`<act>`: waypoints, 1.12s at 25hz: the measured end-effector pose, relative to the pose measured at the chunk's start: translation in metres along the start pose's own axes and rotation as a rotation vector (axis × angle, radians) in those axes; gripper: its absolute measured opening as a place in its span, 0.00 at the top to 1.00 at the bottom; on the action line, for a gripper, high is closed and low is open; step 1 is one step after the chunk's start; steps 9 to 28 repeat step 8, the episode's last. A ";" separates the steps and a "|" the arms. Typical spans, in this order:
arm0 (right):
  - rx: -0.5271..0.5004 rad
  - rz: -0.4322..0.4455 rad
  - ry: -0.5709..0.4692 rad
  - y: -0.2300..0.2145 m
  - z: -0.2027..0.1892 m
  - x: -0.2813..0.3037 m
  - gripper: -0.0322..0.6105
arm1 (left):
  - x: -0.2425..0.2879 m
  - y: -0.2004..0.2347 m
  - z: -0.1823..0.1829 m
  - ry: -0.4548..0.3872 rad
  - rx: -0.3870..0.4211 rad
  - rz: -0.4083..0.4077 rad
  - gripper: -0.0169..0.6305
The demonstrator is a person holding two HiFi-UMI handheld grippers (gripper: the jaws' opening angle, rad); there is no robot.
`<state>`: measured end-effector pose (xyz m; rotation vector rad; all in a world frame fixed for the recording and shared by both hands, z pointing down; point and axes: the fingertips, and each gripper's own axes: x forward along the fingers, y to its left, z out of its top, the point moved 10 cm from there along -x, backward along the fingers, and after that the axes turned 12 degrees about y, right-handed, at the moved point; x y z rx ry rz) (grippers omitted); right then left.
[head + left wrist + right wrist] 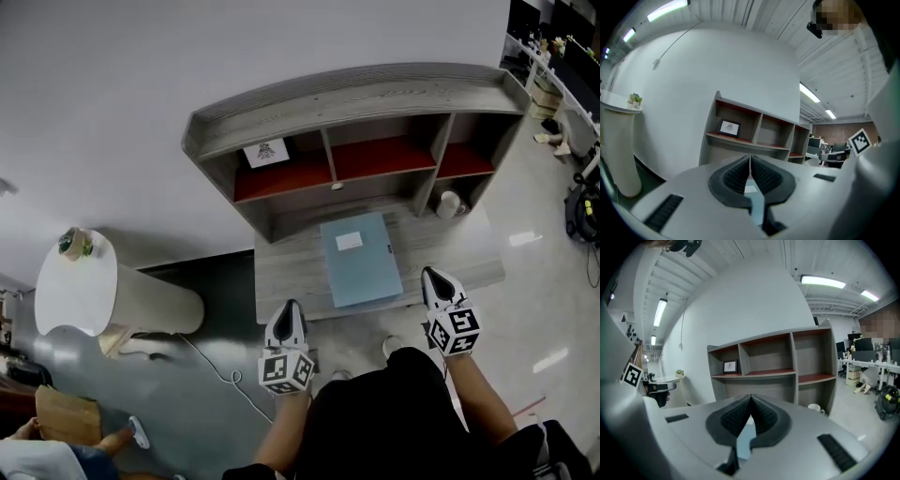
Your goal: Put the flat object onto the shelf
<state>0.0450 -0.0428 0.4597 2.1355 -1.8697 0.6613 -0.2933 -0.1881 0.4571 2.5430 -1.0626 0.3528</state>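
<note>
While the left gripper (pixel 289 307) and right gripper (pixel 435 276) hover with fingers (pixel 737 175) shut and empty, the light-blue file folder (pixel 361 267) lies flat on the counter (pixel 281 277), long axis toward the shelf (pixel 375 157), white label (pixel 349 241) at that end.

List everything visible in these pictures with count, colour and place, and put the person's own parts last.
shelf unit: one, grey with red compartment floors, at the back of the desk, against the white wall
desk: one, grey, in front of the person
flat folder: one, light blue with a white label, lying on the desk
framed picture: one, white, left compartment
mug: one, white, on the desk under the right compartment
round table: one, white, left of the desk
plant: one, green, on the round table
cable: one, white, on the floor
cardboard box: one, brown, lower left
left tongs: one, white and black, shut, empty
right tongs: one, white and black, shut, empty
</note>
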 end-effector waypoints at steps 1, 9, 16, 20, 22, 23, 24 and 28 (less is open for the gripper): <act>-0.013 -0.012 0.000 0.006 -0.002 -0.003 0.95 | -0.005 0.005 -0.001 -0.002 0.000 -0.007 0.95; -0.044 -0.063 -0.003 0.048 -0.014 -0.028 0.95 | -0.047 0.032 -0.019 0.009 0.005 -0.043 0.95; -0.044 -0.063 -0.003 0.048 -0.014 -0.028 0.95 | -0.047 0.032 -0.019 0.009 0.005 -0.043 0.95; -0.044 -0.063 -0.003 0.048 -0.014 -0.028 0.95 | -0.047 0.032 -0.019 0.009 0.005 -0.043 0.95; -0.044 -0.063 -0.003 0.048 -0.014 -0.028 0.95 | -0.047 0.032 -0.019 0.009 0.005 -0.043 0.95; -0.044 -0.063 -0.003 0.048 -0.014 -0.028 0.95 | -0.047 0.032 -0.019 0.009 0.005 -0.043 0.95; -0.044 -0.063 -0.003 0.048 -0.014 -0.028 0.95 | -0.047 0.032 -0.019 0.009 0.005 -0.043 0.95; -0.044 -0.063 -0.003 0.048 -0.014 -0.028 0.95 | -0.047 0.032 -0.019 0.009 0.005 -0.043 0.95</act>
